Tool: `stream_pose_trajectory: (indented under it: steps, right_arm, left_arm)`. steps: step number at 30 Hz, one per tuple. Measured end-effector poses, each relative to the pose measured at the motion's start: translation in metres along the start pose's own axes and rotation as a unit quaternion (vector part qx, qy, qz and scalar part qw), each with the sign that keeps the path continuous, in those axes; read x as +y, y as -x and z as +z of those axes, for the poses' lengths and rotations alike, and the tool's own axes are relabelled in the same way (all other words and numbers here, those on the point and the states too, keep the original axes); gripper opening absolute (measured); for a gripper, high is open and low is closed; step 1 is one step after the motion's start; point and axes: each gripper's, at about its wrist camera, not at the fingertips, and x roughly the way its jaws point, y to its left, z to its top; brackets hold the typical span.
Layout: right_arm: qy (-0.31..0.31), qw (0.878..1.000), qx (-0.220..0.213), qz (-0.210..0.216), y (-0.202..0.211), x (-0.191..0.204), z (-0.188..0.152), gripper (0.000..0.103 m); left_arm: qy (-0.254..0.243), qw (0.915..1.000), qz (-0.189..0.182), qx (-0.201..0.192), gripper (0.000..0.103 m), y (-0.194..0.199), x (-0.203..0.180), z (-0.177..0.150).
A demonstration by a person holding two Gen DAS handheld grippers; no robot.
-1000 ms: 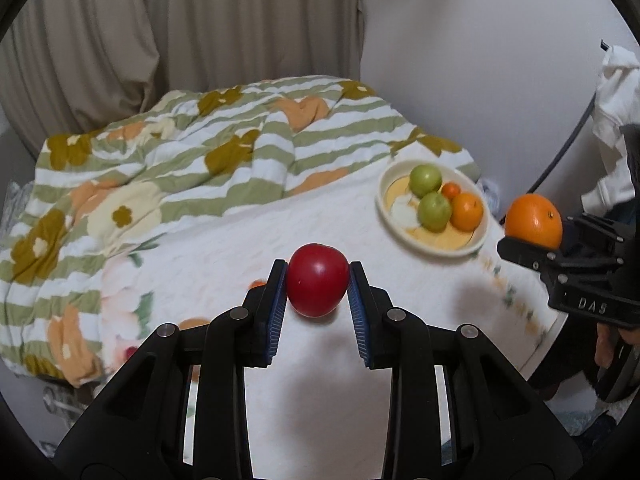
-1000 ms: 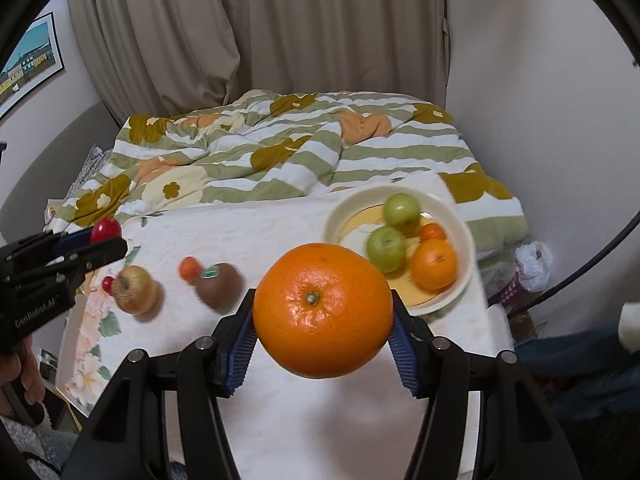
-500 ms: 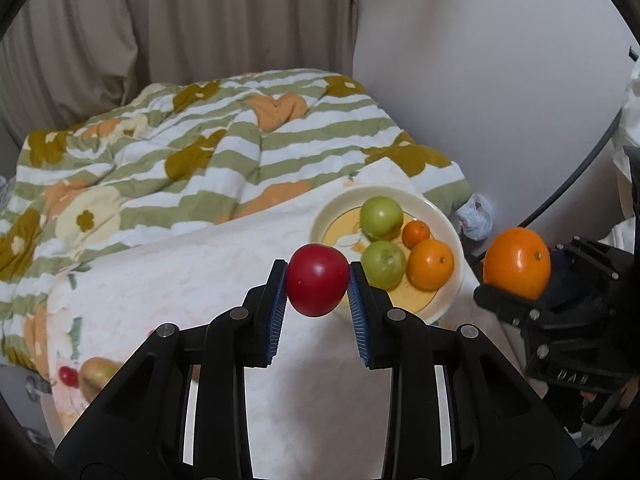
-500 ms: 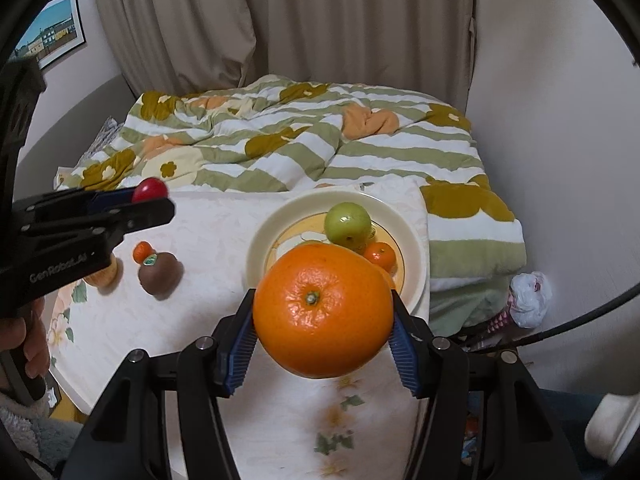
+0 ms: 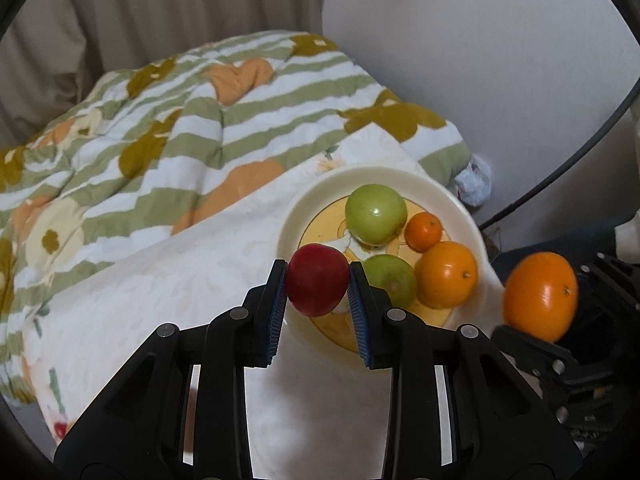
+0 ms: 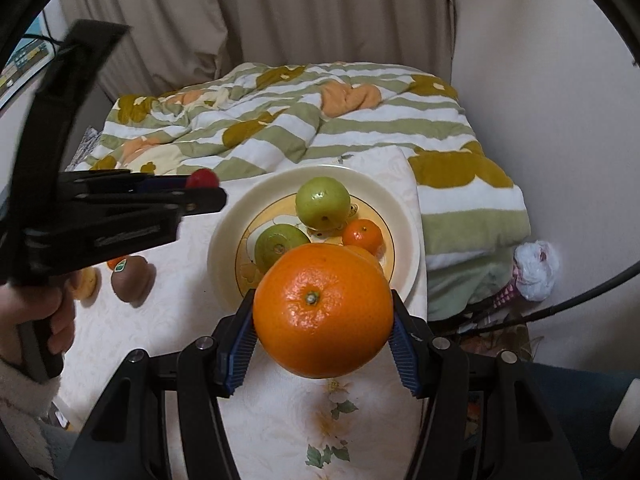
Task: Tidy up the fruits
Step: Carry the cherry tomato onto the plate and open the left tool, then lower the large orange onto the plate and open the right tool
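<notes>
Two tongs hang above the plate [image 5: 436, 188]: left tongs [image 5: 317, 288] clenched on an apple [image 5: 318, 285], right tongs [image 6: 323, 316] on an orange [image 6: 323, 310].

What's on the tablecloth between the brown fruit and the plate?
Nothing: in the right wrist view the white tablecloth lies bare between the brown fruit and the plate's rim.

A home bedroom: a rumpled floral quilt [image 6: 304, 128] fills the centre, beige curtains [image 6: 280, 12] hang along the top, and a framed picture [image 6: 24, 60] sits upper left.
</notes>
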Motion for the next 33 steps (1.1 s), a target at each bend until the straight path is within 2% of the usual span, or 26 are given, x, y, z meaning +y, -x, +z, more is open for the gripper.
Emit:
stream_pose_trajectory:
  steps: [11, 15, 19, 20, 21, 22, 23, 26, 33]
  right_arm:
    - [-0.042, 0.999, 0.01, -0.018, -0.02, 0.007, 0.0, 0.056]
    - [-0.052, 0.998, 0.013, -0.021, -0.023, 0.007, -0.001, 0.056]
    - [-0.059, 0.998, 0.012, -0.026, -0.022, 0.006, -0.003, 0.056]
    - [-0.06, 0.998, 0.011, -0.026, -0.021, 0.006, -0.003, 0.056]
    - [-0.06, 0.998, 0.011, -0.027, -0.02, 0.005, -0.004, 0.056]
    - [-0.06, 0.998, 0.011, -0.028, -0.02, 0.005, -0.004, 0.056]
    - [-0.059, 0.998, 0.011, -0.027, -0.019, 0.005, -0.004, 0.056]
    - [-0.052, 0.998, 0.011, -0.027, -0.018, 0.007, -0.004, 0.056]
    - [-0.021, 1.0, 0.006, -0.018, -0.017, 0.015, -0.003, 0.056]
  left_arm:
    - [-0.047, 0.9979, -0.025, 0.037, 0.037, -0.054, 0.01, 0.017]
    - [-0.075, 0.9958, -0.027, 0.045, 0.038, -0.06, 0.006, 0.019]
    - [-0.083, 0.9953, -0.027, 0.043, 0.041, -0.056, 0.005, 0.019]
    - [-0.082, 0.9954, -0.027, 0.042, 0.043, -0.056, 0.005, 0.02]
    - [-0.081, 0.9955, -0.028, 0.042, 0.058, -0.054, 0.006, 0.019]
    - [-0.08, 0.9957, -0.028, 0.039, 0.09, -0.051, 0.007, 0.019]
    - [-0.077, 0.996, -0.029, 0.035, 0.103, -0.048, 0.008, 0.018]
    - [-0.065, 0.9971, -0.028, 0.028, 0.103, -0.037, 0.014, 0.016]
    - [-0.045, 0.9986, 0.012, 0.025, 0.103, -0.015, 0.029, 0.006]
